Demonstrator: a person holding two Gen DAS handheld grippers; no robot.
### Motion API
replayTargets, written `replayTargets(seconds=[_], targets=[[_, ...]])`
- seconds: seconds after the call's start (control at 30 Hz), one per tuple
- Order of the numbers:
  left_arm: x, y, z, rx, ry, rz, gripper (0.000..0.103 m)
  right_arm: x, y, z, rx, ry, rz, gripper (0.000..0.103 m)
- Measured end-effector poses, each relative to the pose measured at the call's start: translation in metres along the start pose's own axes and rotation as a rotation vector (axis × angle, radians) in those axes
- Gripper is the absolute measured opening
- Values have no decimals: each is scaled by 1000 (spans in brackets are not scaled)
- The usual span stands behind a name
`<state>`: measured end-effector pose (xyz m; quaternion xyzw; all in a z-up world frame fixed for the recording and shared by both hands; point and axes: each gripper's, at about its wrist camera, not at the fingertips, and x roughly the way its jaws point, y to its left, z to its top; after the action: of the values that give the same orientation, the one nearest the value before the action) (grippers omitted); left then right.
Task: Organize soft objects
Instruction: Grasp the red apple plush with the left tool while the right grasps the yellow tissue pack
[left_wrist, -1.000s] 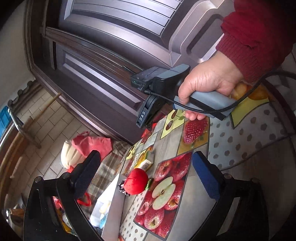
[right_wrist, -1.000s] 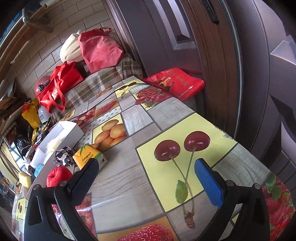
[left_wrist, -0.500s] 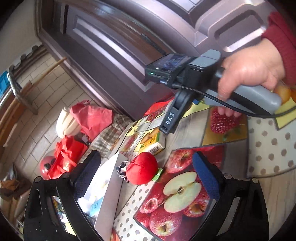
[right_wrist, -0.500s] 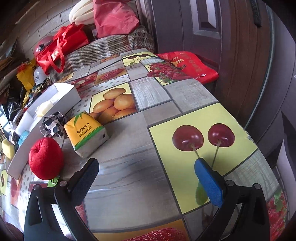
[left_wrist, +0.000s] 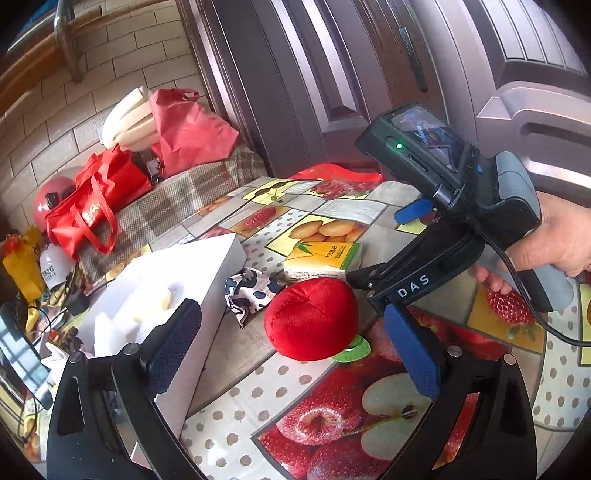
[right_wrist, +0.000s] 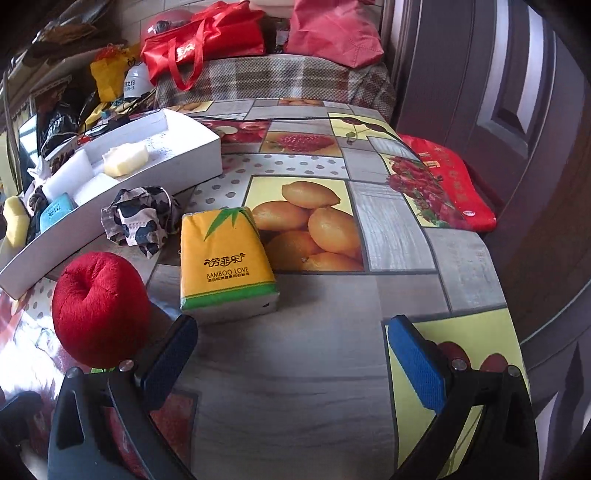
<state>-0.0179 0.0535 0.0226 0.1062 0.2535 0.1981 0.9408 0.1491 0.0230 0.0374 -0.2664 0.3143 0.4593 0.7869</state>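
Observation:
A red plush apple (left_wrist: 312, 318) (right_wrist: 98, 306) lies on the fruit-print tablecloth. Behind it sit a yellow tissue pack (left_wrist: 325, 260) (right_wrist: 223, 266) and a crumpled cow-print cloth (left_wrist: 251, 291) (right_wrist: 138, 216). A white tray (left_wrist: 201, 273) (right_wrist: 192, 147) to the left holds foam and sponge pieces. My left gripper (left_wrist: 295, 354) is open, its fingers either side of the apple and just short of it. My right gripper (right_wrist: 291, 362) is open in front of the tissue pack, nothing between its fingers. In the left wrist view a hand (left_wrist: 554, 247) holds the right gripper's handle.
Red bags (left_wrist: 96, 199) (right_wrist: 199, 40), a helmet and a plaid-covered seat (right_wrist: 280, 81) crowd the space beyond the table's far edge. A dark door (left_wrist: 369, 74) stands to the right. A red packet (right_wrist: 447, 181) lies on the table's right edge.
Both grippers have swung left and moved in toward the objects. The apple, tissue pack and cloth now look much closer; the tray has come fully into view.

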Motion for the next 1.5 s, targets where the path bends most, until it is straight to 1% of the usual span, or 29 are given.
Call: replayTargets(seconds=[0.03, 0.1, 0.2, 0.23, 0.3, 0.37, 0.43, 0.5, 0.57, 0.63, 0.67, 0.7, 0.73, 0.77, 0.8, 0.83, 0.87, 0.9, 1.07, 1.33, 1.43, 1.5], targets=[[2, 1, 1, -10, 2, 5, 100, 2, 4, 3, -28, -3, 3, 103], [4, 14, 1, -64, -4, 14, 100, 5, 10, 5, -69, 3, 10, 103], [-2, 42, -3, -210, -36, 21, 100, 2, 11, 4, -77, -9, 42, 103], [-2, 51, -5, -256, -33, 17, 100, 0, 9, 3, -70, -10, 58, 103], [6, 60, -7, -303, 3, -11, 100, -5, 3, 2, -35, -32, 74, 103], [11, 58, -5, -289, 28, -29, 100, -12, -7, 2, 32, -84, 102, 103], [11, 49, -2, -237, 23, -42, 100, -16, -21, 3, 119, -123, 138, 103], [12, 40, 0, -195, 19, -53, 100, -11, -30, 6, 189, -119, 172, 103], [20, 35, 3, -181, 43, -69, 100, -1, -33, 12, 230, -98, 202, 103], [34, 33, 6, -179, 101, -93, 100, 3, -30, 18, 242, -98, 224, 102], [44, 32, 6, -179, 147, -105, 100, 4, -27, 21, 236, -100, 231, 101], [53, 31, 6, -178, 197, -118, 98, 6, -23, 24, 226, -100, 234, 97], [61, 29, 5, -176, 237, -134, 96, 8, -20, 26, 214, -96, 235, 93], [65, 28, 4, -175, 261, -148, 86, 11, -16, 27, 203, -87, 237, 89], [67, 27, 3, -174, 270, -156, 64, 14, -13, 29, 192, -76, 237, 87], [67, 27, 3, -178, 271, -156, 63, 16, -10, 30, 182, -63, 233, 84], [66, 28, 2, -185, 266, -162, 63, 19, -7, 31, 173, -50, 229, 74], [65, 29, 1, -194, 260, -168, 63, 21, -4, 32, 162, -40, 229, 68], [58, 36, -1, -240, 226, -146, 62, 23, 2, 32, 130, -27, 208, 68], [44, 39, 1, -241, 158, -77, 62, 20, 6, 32, 112, -53, 224, 68], [47, 41, 1, -251, 170, -69, 62, 24, 8, 34, 114, -27, 212, 68], [48, 44, 1, -258, 173, -68, 62, 30, 7, 35, 128, -5, 221, 68]])
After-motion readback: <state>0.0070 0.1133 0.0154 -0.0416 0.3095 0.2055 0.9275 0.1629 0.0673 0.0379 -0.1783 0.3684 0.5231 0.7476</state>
